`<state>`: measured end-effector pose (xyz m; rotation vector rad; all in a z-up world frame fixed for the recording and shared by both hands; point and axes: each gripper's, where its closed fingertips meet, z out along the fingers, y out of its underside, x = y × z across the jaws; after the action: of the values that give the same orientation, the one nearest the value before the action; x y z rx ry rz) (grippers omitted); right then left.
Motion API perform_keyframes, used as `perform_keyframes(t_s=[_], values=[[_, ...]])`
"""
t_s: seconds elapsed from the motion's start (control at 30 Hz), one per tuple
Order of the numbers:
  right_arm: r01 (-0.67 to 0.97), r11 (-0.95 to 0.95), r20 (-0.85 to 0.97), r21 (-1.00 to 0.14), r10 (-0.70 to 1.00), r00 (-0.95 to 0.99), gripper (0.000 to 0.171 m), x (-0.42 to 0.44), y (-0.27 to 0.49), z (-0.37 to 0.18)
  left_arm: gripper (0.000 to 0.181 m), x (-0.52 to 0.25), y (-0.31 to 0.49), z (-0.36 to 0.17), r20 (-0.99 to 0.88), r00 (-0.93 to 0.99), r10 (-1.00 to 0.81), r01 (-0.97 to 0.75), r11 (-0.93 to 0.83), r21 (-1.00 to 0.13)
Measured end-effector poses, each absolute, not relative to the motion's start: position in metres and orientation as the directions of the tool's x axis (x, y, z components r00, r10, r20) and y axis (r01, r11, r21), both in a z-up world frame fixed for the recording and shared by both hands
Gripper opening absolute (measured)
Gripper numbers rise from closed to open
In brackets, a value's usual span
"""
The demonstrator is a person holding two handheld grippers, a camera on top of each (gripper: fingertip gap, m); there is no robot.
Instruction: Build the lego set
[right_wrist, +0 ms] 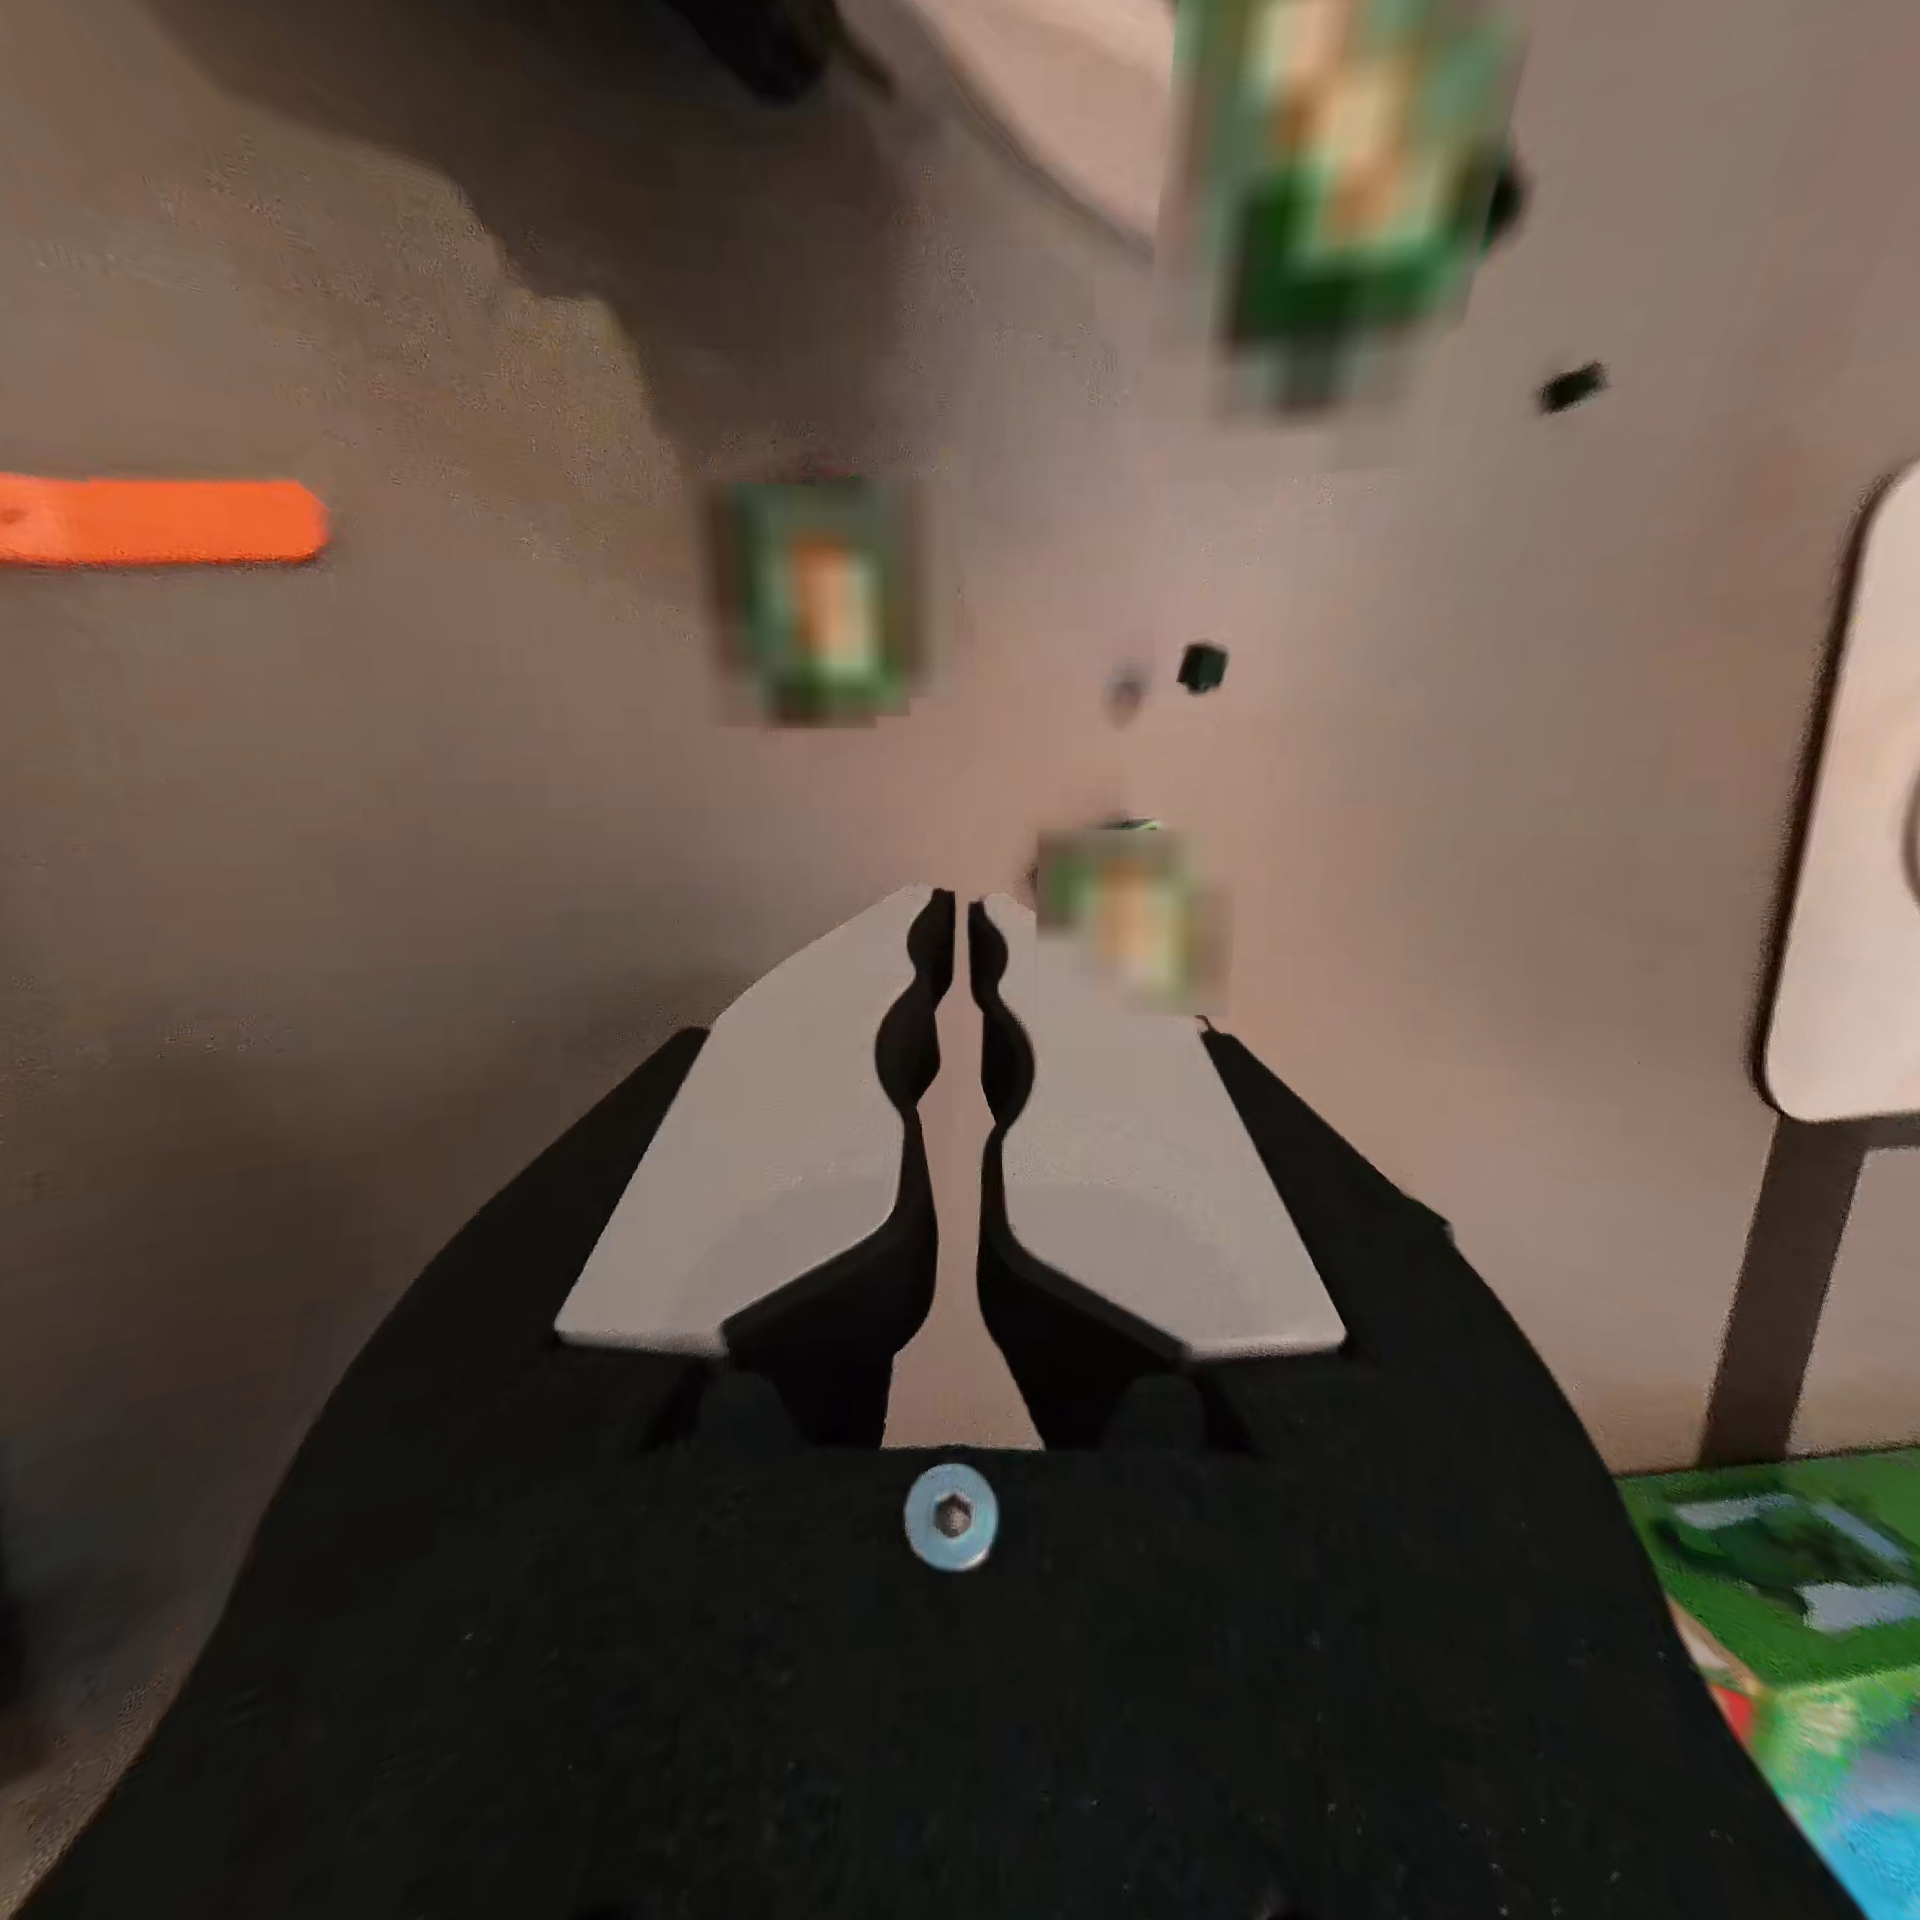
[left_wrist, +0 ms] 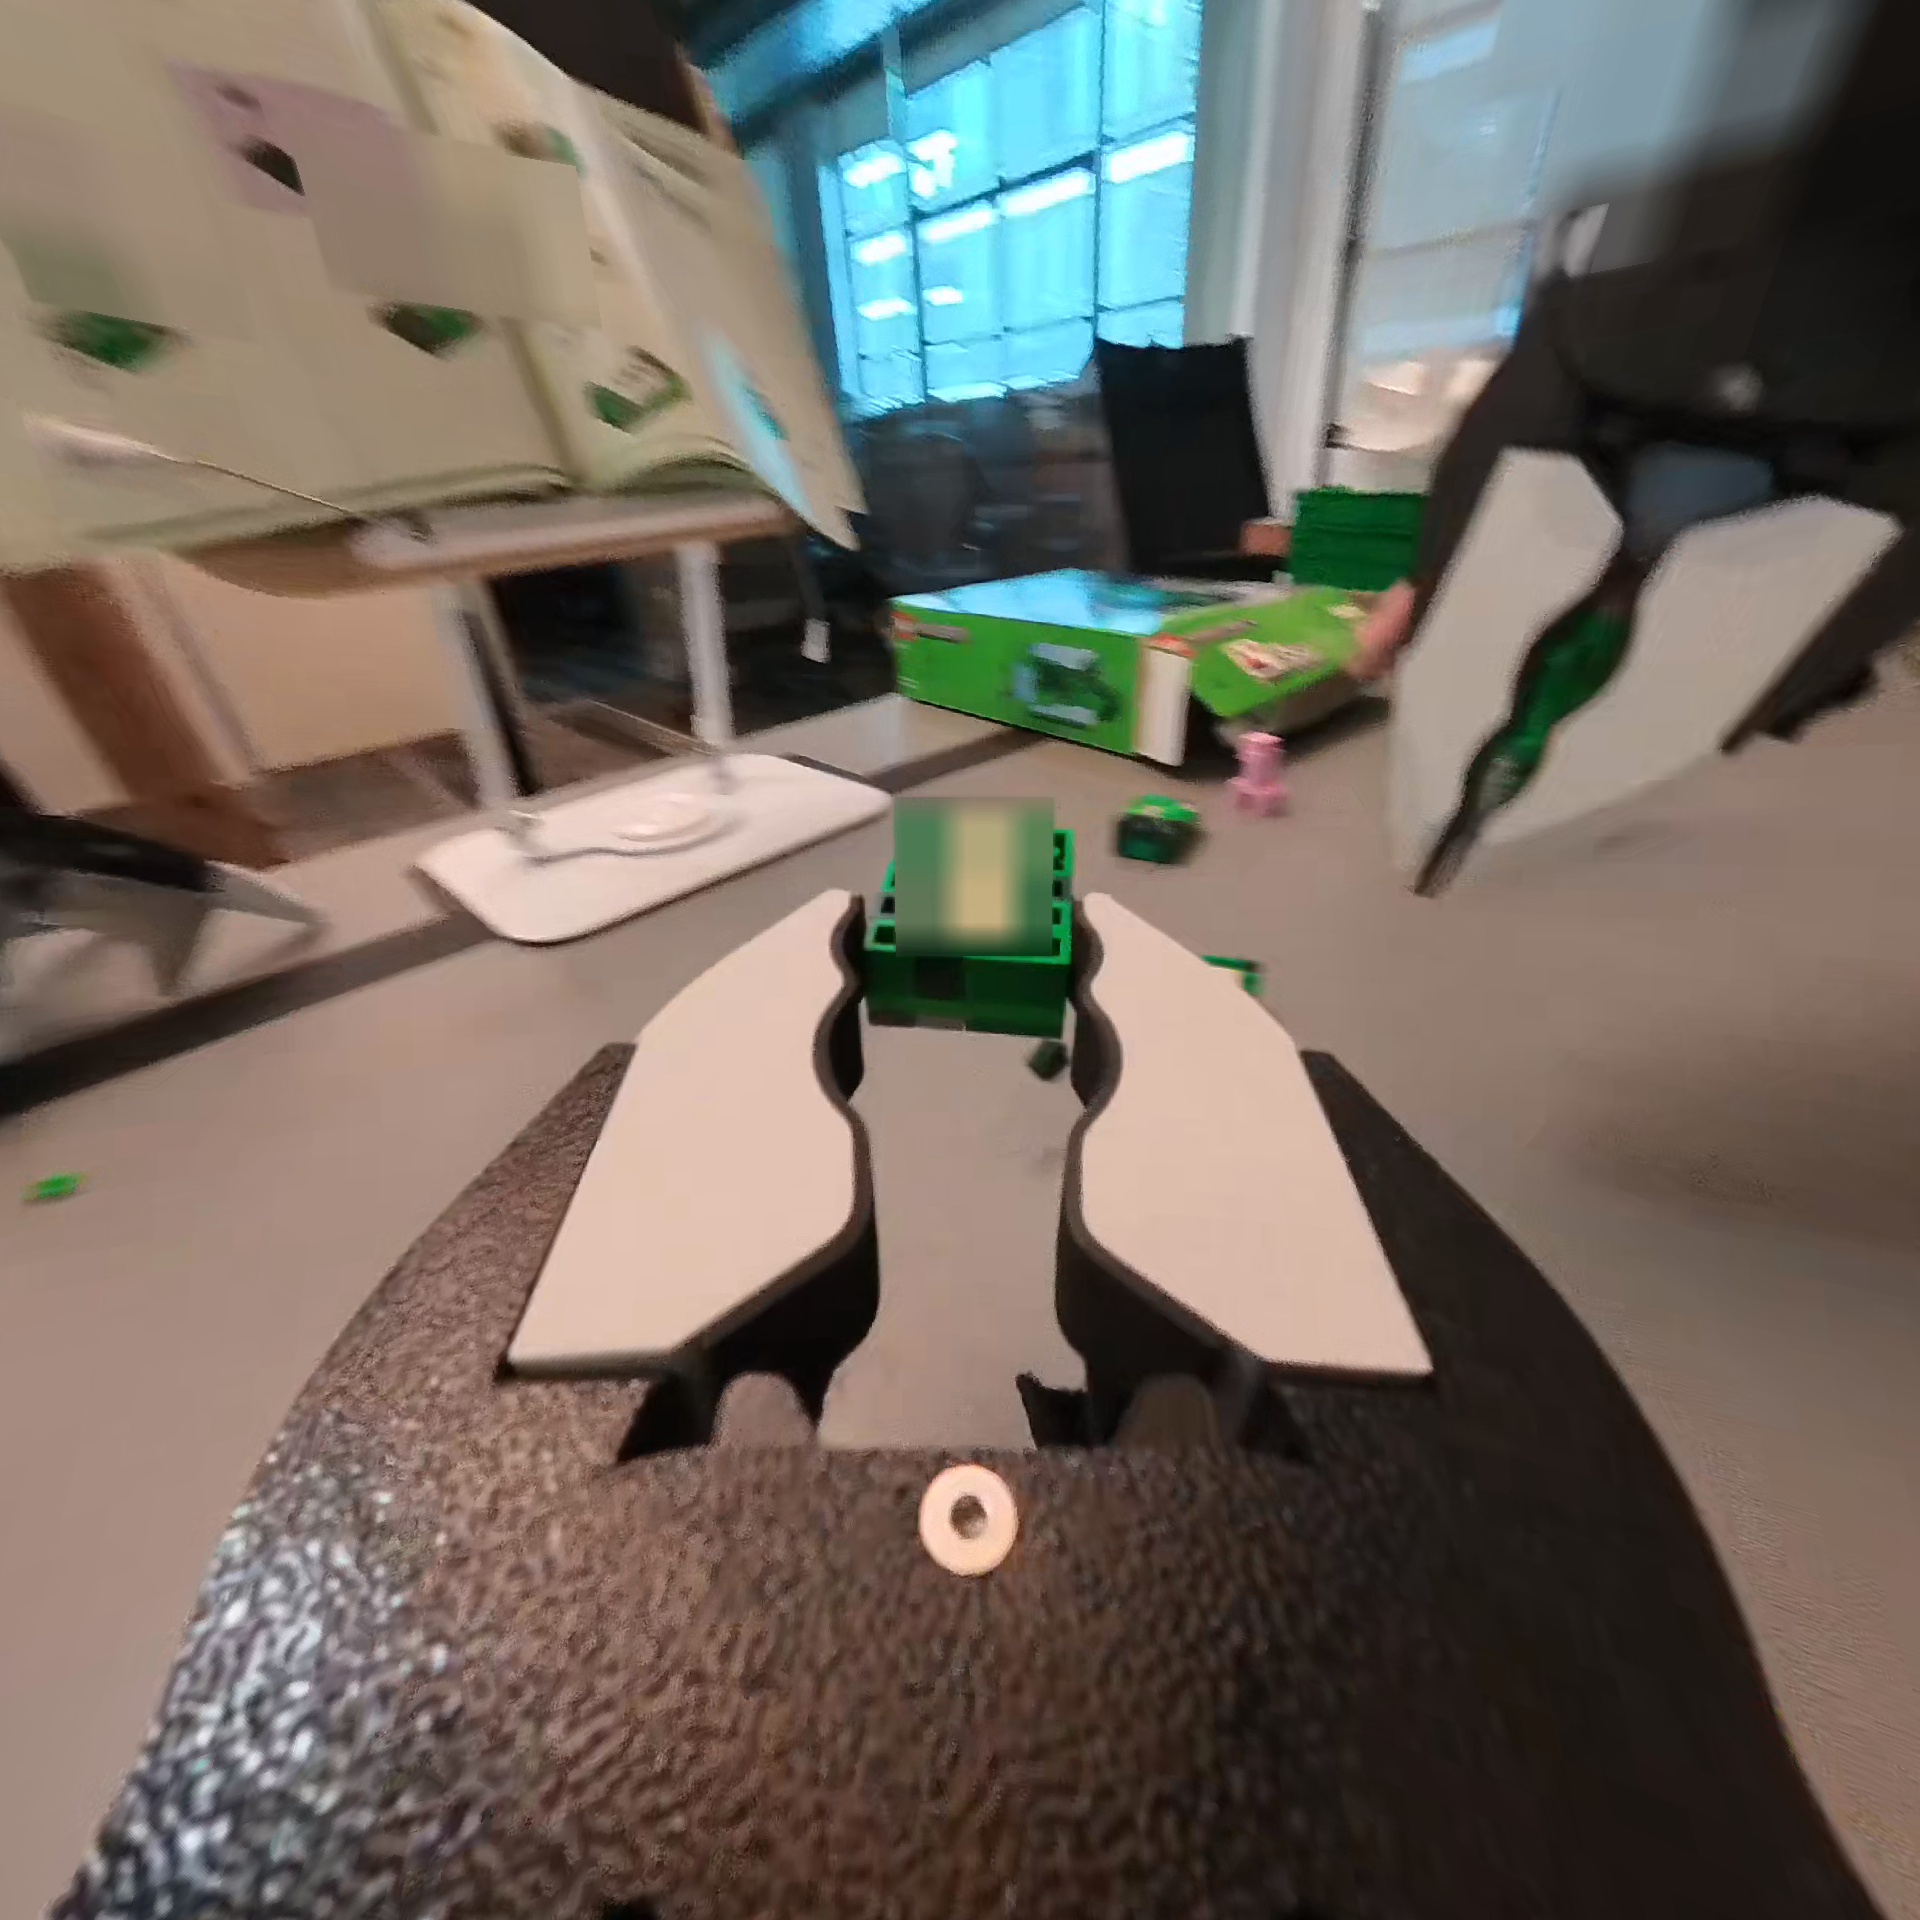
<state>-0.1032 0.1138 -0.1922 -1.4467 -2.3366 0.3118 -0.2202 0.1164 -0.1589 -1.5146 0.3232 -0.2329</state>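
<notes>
**Holding the build in the left jaws, right gripper up and to its right**

Looking across the grey desk (left_wrist: 312,1299), I take the green lego build (left_wrist: 961,987) as my landmark. The instruction booklet (left_wrist: 312,312) stands propped well behind it to the left. The green set box (left_wrist: 1039,665) lies behind it to the right.

My left gripper (left_wrist: 966,935) has the build clamped between its fingertips, lifted a little off the desk, dead ahead of the camera. The build lies crosswise to the jaws, its wider face turned back towards me. A blurred patch hides its top, so I cannot tell which way the studs point.

The right gripper (right_wrist: 961,902) hangs above and to the right of the build, well apart, tips angled down towards it. Its jaws are drawn almost together, with only a thin slit between them. The left view shows green in that slit, and I cannot tell whether it is a pinched piece or the box behind.

A small green block (left_wrist: 1158,826) sits on the desk just behind the build to the right. I judge the next move is bringing the right gripper down-left to meet the build.
</notes>
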Motion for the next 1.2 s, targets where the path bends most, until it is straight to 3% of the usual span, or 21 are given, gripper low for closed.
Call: perform_keyframes(t_s=[0.17,0.4,0.77,1.07,1.2], values=[[0.788,0.338,0.221,-0.515,0.94,-0.259,0.003,-0.117,0.144,-0.22,0.036,-0.287,0.126,-0.149,-0.029,0.986,-0.167,-0.014,0.091,-0.996],[0.757,0.348,0.223,-0.553,0.937,-0.268,0.006,-0.167,0.171,-0.229,0.036,-0.312,0.133,-0.158,0.017,0.992,-0.122,0.025,0.06,-0.998],[0.769,0.353,0.113,-0.533,0.93,-0.349,0.021,-0.233,0.198,-0.266,0.036,-0.3,0.137,-0.168,-0.009,0.983,-0.184,-0.009,0.004,-1.0],[0.757,0.365,0.091,-0.542,0.921,-0.379,0.008,-0.244,0.197,-0.271,0.036,-0.291,0.138,-0.173,-0.059,0.973,-0.221,-0.065,-0.018,-0.998],[0.736,0.414,0.11,-0.535,0.898,-0.426,0.008,-0.235,0.183,-0.257,0.037,-0.269,0.139,-0.193,-0.039,0.93,-0.365,-0.099,-0.147,-0.984]])
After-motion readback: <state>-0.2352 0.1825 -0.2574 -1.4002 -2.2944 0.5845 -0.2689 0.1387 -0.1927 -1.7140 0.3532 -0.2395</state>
